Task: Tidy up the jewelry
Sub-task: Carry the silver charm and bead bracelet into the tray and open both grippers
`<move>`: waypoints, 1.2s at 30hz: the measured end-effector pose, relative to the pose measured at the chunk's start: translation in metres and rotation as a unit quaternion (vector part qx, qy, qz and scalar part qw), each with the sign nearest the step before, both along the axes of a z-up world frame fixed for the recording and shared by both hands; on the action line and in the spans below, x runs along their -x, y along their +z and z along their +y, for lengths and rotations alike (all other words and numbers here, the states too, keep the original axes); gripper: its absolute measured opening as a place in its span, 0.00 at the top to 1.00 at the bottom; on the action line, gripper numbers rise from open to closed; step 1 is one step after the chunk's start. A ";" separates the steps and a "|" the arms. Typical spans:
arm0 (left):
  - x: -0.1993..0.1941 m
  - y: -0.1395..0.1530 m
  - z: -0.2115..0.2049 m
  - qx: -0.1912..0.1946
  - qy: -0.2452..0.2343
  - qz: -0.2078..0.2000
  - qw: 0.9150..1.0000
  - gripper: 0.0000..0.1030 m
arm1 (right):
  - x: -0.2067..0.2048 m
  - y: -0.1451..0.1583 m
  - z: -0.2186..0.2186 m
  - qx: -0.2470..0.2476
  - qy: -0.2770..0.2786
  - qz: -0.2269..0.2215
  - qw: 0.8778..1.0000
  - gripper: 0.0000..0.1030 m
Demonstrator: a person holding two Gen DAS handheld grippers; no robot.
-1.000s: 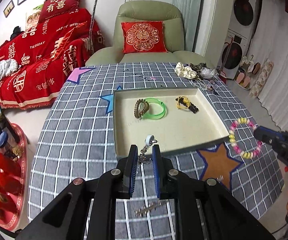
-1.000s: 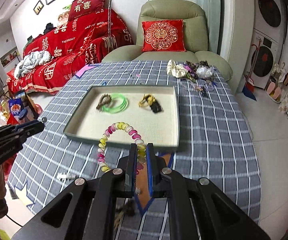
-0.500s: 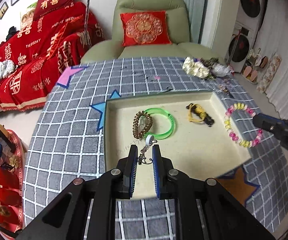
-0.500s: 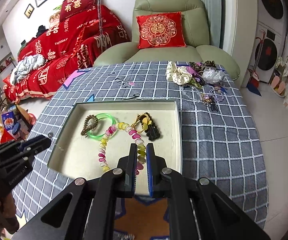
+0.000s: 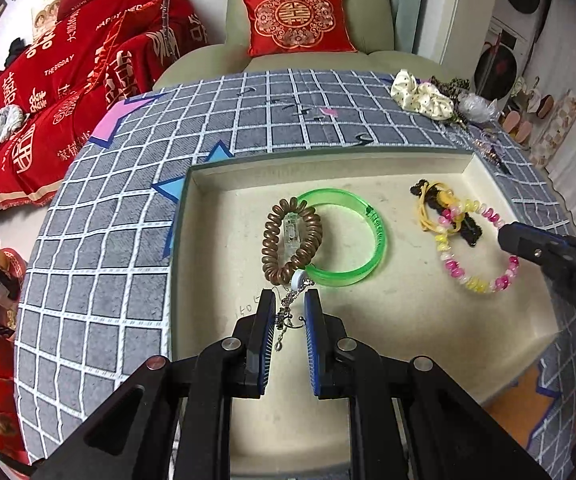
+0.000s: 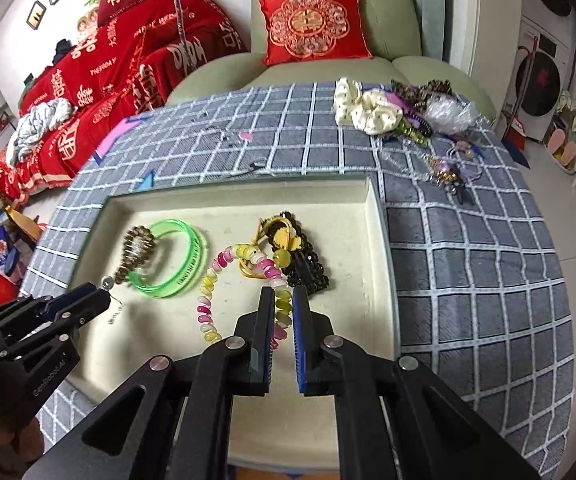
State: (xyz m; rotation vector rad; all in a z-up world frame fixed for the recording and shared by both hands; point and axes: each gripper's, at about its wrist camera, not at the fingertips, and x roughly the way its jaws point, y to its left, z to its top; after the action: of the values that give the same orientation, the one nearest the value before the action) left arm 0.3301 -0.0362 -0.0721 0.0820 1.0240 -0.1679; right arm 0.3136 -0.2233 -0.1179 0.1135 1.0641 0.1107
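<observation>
Tray (image 5: pixel 367 168) on the table (image 5: pixel 108 240), contents left to right. I am holding the left hand-held gripper (image 5: pixel 289 312) over the tray's near-left part, jaws pinching a thin chain earring (image 5: pixel 288 308), dangling beside the brown coil bracelet (image 5: pixel 291 246) and green bangle (image 5: pixel 351 236). I am clamping the right hand-held gripper (image 6: pixel 284 304) on the pink-yellow bead bracelet (image 6: pixel 224 276), draping mid-tray. Risk: the chain is catching the coil, or the beads are snagging the black-yellow hair tie (image 6: pixel 295 252) on release.

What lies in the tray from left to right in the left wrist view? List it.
Brown coil bracelet → green bangle → yellow-and-black hair tie bundle → pink-and-yellow bead bracelet, held by the right gripper. All lie over the tray.
</observation>
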 end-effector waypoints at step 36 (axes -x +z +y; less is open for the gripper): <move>0.004 0.013 -0.002 -0.019 0.014 -0.023 0.999 0.32 | 0.011 0.011 -0.007 -0.023 -0.024 -0.020 0.999 0.40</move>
State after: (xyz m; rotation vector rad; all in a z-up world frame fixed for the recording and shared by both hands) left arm 0.3265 -0.0384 -0.0591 0.1059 0.9828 -0.1210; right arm 0.3029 -0.2303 -0.1074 0.1772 1.0185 0.0946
